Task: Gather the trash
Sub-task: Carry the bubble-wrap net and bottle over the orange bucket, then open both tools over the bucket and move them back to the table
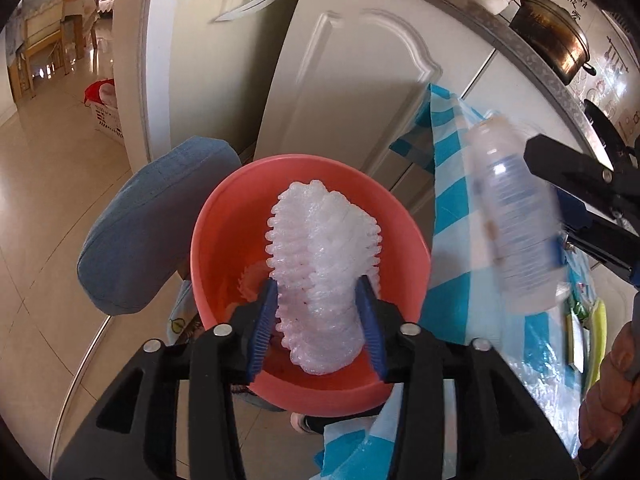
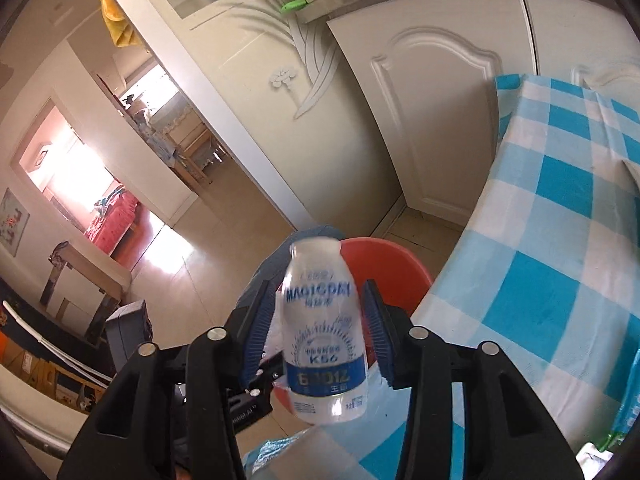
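The left gripper (image 1: 320, 322) holds white foam netting (image 1: 322, 276) over the red bowl (image 1: 224, 240) — jaws tight. The right gripper (image 2: 320, 330) holds a blurry bottle (image 2: 322, 336) beside the table's edge (image 2: 472, 248).

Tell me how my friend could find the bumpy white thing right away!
Look for the white cabinet door, then the round red bowl in front of it. Over the bowl, the left claw pinches the white foam net. It is knobbly and soft-looking, while the plastic bottle beside it is smooth with a blue label.
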